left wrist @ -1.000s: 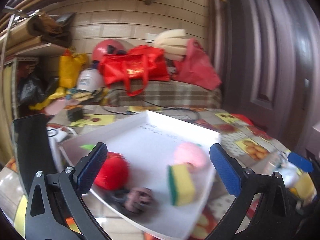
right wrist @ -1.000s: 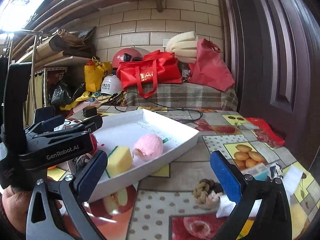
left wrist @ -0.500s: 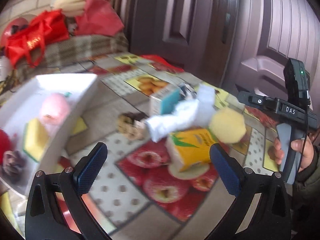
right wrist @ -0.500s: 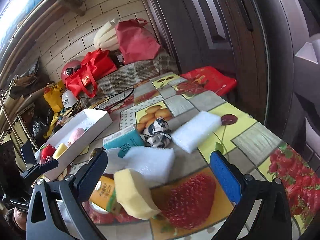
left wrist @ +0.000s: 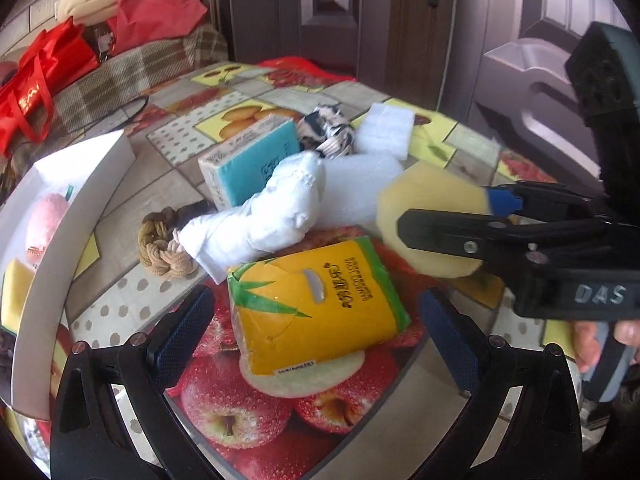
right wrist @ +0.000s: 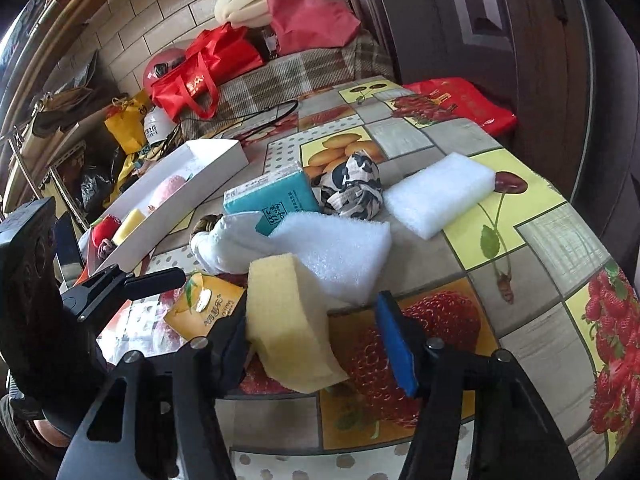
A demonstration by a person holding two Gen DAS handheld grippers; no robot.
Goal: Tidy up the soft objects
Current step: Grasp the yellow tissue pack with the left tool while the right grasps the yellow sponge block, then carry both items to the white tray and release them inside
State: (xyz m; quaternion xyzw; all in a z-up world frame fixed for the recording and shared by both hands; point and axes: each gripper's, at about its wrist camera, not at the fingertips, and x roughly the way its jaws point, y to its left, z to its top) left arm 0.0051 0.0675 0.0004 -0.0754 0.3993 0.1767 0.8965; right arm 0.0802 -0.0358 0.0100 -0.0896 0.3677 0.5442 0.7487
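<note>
**Left wrist view.** A second ago this camera faced the tray [left wrist: 100,184]. It now faces the loose pile toward the tabletop's door-side edge. The left gripper [left wrist: 316,330] is released, its jaws as wide as before, and hangs over the yellow pack [left wrist: 320,300] without touching it. The right gripper [left wrist: 448,214] enters from the right with the sponge [left wrist: 416,200] between its jaws. Around these lie a white roll [left wrist: 276,208], a teal pack [left wrist: 248,160], a rope knot [left wrist: 160,248], a patterned bundle [left wrist: 328,128] and a foam block [left wrist: 384,128]. The tray sits at the tabletop's left side and already holds several items.

**Right wrist view.** The same swing away from the tray shows here. The right gripper [right wrist: 316,336], fully spread a second ago, is closing around the sponge [right wrist: 288,312]. The left pad touches the sponge and the blue right pad stands just apart, so no grip is made yet. The sponge leans on a white foam sheet [right wrist: 340,256]. Judged from this, sorting has moved to the next piece, with the sponge bound for the tray [right wrist: 216,160].

**Room.** The tabletop [right wrist: 540,280] is bare to the right and near side, up to its curved edge. The path left to the tray crosses the pile and the left gripper, so a lift before travelling looks prudent.
</note>
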